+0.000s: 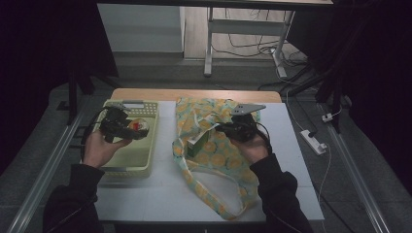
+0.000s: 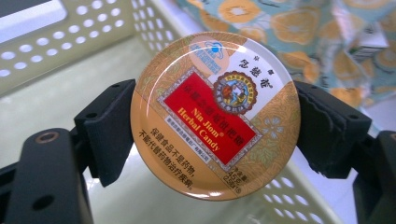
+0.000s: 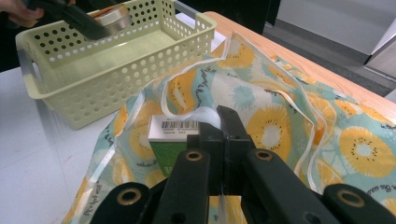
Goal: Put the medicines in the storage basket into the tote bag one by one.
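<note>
Two grippers share the work. The left gripper [image 1: 127, 127] clamps a round candy tin [image 2: 215, 115] by its edges, label facing the camera, and holds it above the pale green basket [image 1: 145, 167]. The right gripper [image 3: 219, 135] is closed tight on the rim of the fruit-print bag [image 1: 221, 145], seemingly lifting that edge to keep the mouth open; a green box [image 3: 170, 140] already sits inside the opening.

The step in hand looks like carrying the tin across into the bag. To do it well, the tin should clear the basket wall before moving sideways, since a knock on the wall could twist it between the pads. The grip bears on a smooth, curved edge, so a steady, level carry suits it. The right hand should keep the fabric raised and taut, and the tin is best lowered beside the box before the jaws open.
</note>
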`<state>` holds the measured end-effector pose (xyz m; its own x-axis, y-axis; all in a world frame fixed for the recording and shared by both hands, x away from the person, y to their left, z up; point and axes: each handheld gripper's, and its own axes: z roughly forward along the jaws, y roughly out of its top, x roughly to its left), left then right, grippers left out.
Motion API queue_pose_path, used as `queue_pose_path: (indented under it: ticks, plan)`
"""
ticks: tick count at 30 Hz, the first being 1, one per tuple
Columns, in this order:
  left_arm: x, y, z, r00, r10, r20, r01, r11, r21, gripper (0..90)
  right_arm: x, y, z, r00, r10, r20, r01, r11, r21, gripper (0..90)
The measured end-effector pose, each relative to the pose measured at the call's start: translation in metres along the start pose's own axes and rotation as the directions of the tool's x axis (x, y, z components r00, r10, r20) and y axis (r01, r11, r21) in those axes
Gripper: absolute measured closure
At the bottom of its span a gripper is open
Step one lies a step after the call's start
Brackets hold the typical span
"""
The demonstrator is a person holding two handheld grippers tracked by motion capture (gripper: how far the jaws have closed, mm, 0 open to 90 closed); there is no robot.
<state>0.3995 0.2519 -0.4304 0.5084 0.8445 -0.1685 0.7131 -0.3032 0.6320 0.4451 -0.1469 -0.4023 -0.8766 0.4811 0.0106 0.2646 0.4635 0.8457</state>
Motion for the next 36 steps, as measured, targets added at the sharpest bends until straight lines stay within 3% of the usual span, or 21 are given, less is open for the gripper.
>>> queue_pose_path:
  ticks: [17,36]
  plan:
    - [-0.042,-0.013,-0.008,0.9951,0.079,0.061,-0.078,0.9968,-0.017,20.4,0.001,0.0,0.001,1.0,0.001,-0.004,-0.001,1.0,0.005,90.0]
    - [-0.093,-0.025,0.0,0.9783,0.152,0.14,-0.146,0.9878,-0.055,20.5,0.002,-0.001,0.003,1.0,0.0,-0.008,0.0,1.0,0.012,90.0]
